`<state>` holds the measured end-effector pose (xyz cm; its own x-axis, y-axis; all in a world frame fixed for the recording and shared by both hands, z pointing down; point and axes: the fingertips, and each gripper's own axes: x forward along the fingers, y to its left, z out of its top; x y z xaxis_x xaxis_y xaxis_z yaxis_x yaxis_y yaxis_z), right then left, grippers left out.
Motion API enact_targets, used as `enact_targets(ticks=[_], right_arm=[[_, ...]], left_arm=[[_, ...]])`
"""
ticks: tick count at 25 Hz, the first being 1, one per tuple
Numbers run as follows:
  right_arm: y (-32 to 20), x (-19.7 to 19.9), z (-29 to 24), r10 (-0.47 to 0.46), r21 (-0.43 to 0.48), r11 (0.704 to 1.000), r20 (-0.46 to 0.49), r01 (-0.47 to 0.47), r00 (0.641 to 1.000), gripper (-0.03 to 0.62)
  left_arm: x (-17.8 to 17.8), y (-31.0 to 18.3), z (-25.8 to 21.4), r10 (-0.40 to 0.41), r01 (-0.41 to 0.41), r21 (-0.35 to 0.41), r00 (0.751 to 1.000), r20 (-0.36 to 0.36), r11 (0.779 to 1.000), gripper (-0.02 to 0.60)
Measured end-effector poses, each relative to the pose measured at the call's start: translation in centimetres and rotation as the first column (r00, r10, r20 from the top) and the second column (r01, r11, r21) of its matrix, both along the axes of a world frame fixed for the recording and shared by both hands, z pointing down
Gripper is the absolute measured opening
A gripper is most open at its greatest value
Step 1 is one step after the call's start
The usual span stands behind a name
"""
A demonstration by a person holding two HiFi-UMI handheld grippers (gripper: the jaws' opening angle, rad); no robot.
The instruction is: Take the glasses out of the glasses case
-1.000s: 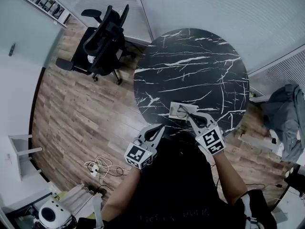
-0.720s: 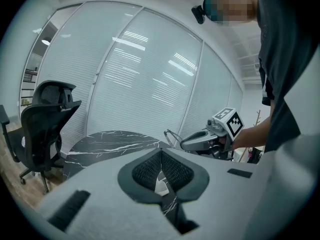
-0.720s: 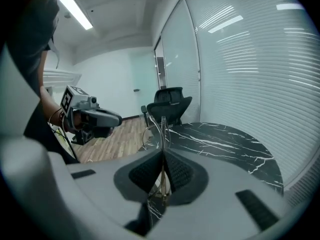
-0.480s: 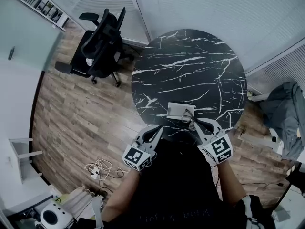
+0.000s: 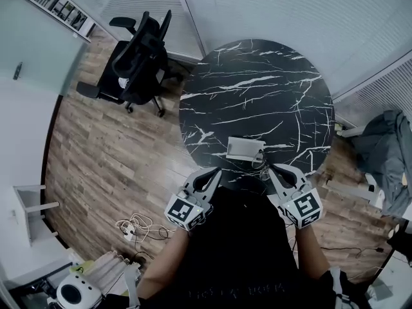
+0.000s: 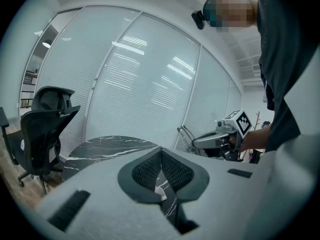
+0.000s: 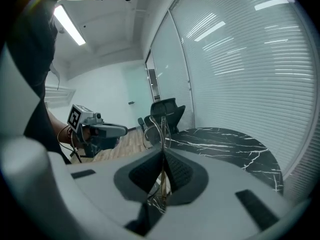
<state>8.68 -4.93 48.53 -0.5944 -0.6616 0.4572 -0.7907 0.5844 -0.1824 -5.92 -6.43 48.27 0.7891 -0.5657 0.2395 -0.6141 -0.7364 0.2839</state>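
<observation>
The grey glasses case (image 5: pixel 243 149) lies near the front edge of the round black marble table (image 5: pixel 257 89). My right gripper (image 5: pixel 268 168) is just off its front right corner, over the table's edge, shut on the thin wire glasses (image 5: pixel 261 161). In the right gripper view the glasses (image 7: pixel 160 129) stick up from the closed jaws of my right gripper (image 7: pixel 163 159), clear of the case. My left gripper (image 5: pixel 215 172) hovers off the table's front edge, left of the case, its jaws (image 6: pixel 161 156) shut with nothing between them.
A black office chair (image 5: pixel 138 56) stands on the wood floor left of the table. Cables (image 5: pixel 132 227) lie on the floor at the lower left, near a white device (image 5: pixel 71 293). Grey cloth (image 5: pixel 381 153) is heaped at the right. Glass walls with blinds stand behind the table.
My right gripper has drawn back toward the person and to the right, carrying the glasses off the case. The left gripper has barely moved.
</observation>
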Motion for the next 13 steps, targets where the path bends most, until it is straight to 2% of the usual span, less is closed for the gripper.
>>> enact_targets(ticks=[13], right_arm=[[1.2, 1.5, -1.5, 0.057, 0.016, 0.998, 0.081, -0.058, 0.995, 0.034]], left_arm=[[0.7, 0.2, -0.8, 0.019, -0.019, 0.008, 1.0, -0.013, 1.0, 0.018]])
